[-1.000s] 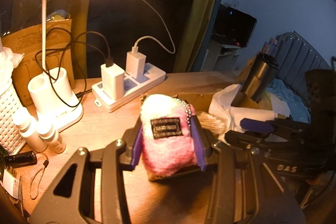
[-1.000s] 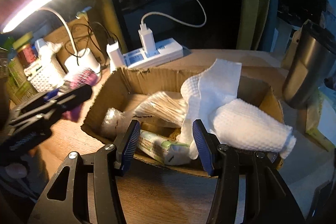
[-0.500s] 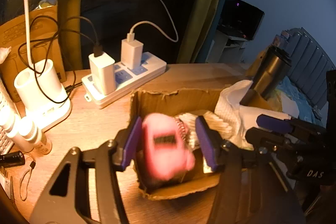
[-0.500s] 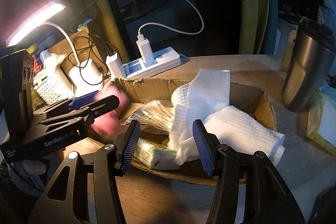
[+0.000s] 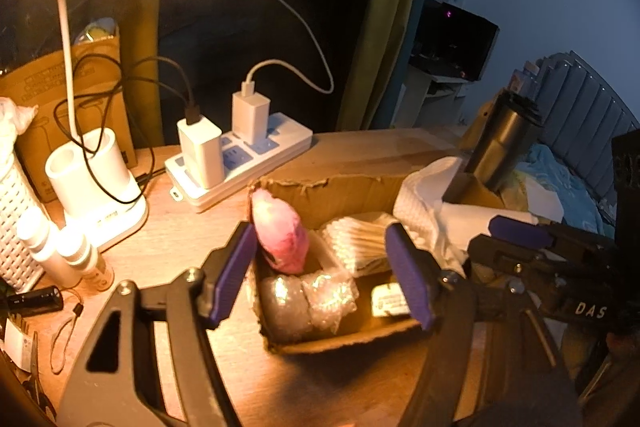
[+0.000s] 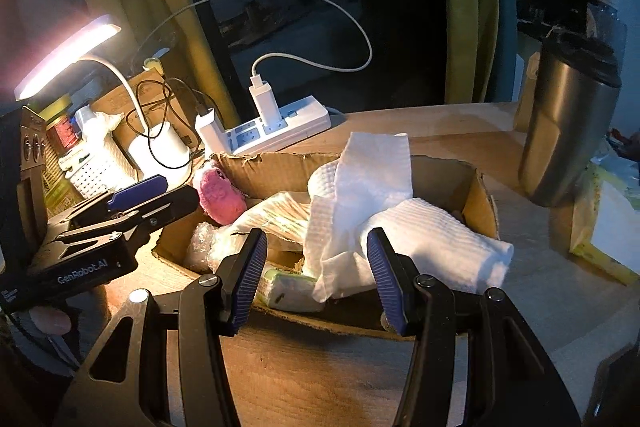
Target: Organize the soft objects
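Note:
A pink fluffy pouch (image 5: 280, 233) leans in the left corner of the open cardboard box (image 5: 340, 341); it also shows in the right wrist view (image 6: 220, 195). My left gripper (image 5: 322, 271) is open and empty just above the box's near left end. My right gripper (image 6: 316, 273) is open and empty at the box's near edge (image 6: 340, 323). The box also holds white paper towels (image 6: 372, 215), a pack of cotton swabs (image 5: 356, 239), bubble wrap (image 5: 308, 301) and a small green-white packet (image 6: 290, 287).
A white power strip (image 5: 240, 163) with two chargers lies behind the box. A desk lamp base (image 5: 94, 187), small bottles (image 5: 60, 251) and a white basket (image 5: 12, 219) stand at the left. A steel tumbler (image 6: 568, 127) stands at the right.
My left gripper carried the pink pouch over the box, opened and let it go. The pouch now rests inside the box. The right gripper stayed open.

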